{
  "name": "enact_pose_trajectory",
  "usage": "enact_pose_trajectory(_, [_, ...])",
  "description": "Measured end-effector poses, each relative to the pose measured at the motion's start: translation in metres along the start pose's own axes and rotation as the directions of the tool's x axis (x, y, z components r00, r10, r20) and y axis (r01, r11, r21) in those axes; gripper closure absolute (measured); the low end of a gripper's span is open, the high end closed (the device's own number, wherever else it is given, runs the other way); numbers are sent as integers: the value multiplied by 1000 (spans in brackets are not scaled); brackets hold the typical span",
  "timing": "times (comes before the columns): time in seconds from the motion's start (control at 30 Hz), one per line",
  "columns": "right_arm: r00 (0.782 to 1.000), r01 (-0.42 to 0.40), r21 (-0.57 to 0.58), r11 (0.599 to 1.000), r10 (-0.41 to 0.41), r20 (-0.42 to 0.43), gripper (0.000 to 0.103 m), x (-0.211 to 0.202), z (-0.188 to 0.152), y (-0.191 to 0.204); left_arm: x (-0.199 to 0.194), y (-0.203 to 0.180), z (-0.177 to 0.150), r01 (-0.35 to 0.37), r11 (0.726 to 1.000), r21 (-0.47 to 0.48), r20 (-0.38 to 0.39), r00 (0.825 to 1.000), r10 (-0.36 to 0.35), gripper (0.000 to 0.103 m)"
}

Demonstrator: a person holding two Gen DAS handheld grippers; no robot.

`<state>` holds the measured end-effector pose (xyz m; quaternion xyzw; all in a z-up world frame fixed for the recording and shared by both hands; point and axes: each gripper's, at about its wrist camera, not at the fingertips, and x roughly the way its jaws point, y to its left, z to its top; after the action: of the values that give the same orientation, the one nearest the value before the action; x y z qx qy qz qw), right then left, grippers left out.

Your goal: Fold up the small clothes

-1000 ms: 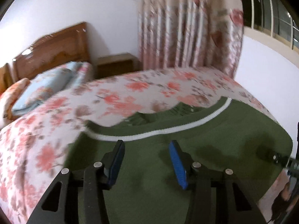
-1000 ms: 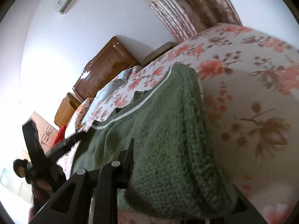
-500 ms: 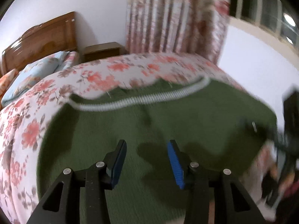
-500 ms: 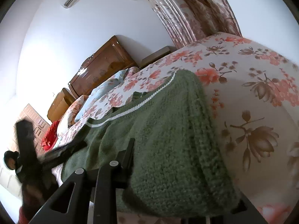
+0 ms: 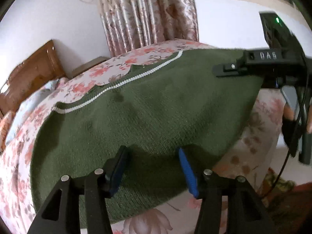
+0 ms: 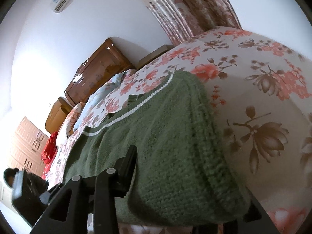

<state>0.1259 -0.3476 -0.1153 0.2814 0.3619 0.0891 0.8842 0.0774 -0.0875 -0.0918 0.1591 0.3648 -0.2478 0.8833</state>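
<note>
A dark green knit sweater [image 5: 152,113] with a white stripe [image 5: 124,81] along its far hem lies flat on the floral bed [image 5: 148,52]. My left gripper [image 5: 152,159] is open and empty, hovering over the sweater's near edge. My right gripper [image 5: 224,71] reaches in at the sweater's right edge in the left wrist view. In the right wrist view the sweater's thick folded edge [image 6: 195,156] fills the span between the right gripper's jaws, hiding the right finger; how the jaws stand cannot be made out.
A wooden headboard [image 5: 29,72] and pillows [image 6: 91,105] are at the far left of the bed. Floral curtains [image 5: 148,15] hang behind. A nightstand [image 5: 89,66] stands by the wall. The bed's near edge [image 5: 253,136] drops off at the right.
The left gripper has pulled back and swung right, so more of the sweater and the right gripper show. The right gripper has stayed on the sweater's edge.
</note>
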Motion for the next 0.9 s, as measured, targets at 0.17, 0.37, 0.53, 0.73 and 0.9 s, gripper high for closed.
enact_pose_trajectory(0.17, [999,19,-23,1000,-18,35,103,-6,0,6,-26,42,3,136,967,-217,97,988,-117,51])
enact_pose_trajectory(0.37, [981,130,-212,969,-95,168,103,-20,4,65,-4,120,-17,101,901,-422,44,995,-91,53])
enact_pose_trajectory(0.53, [949,239,-474,847,-101,297,103,-22,-9,153,-28,151,-29,174,829,-531,118,984,-131,62])
enact_pose_trajectory(0.73, [938,321,-818,477,-45,342,103,27,-79,265,-79,219,-53,216,714,-665,263,964,-47,62])
enact_pose_trajectory(0.9, [981,163,-974,156,-134,142,103,113,-162,278,-85,236,-75,222,681,-698,243,968,-66,62])
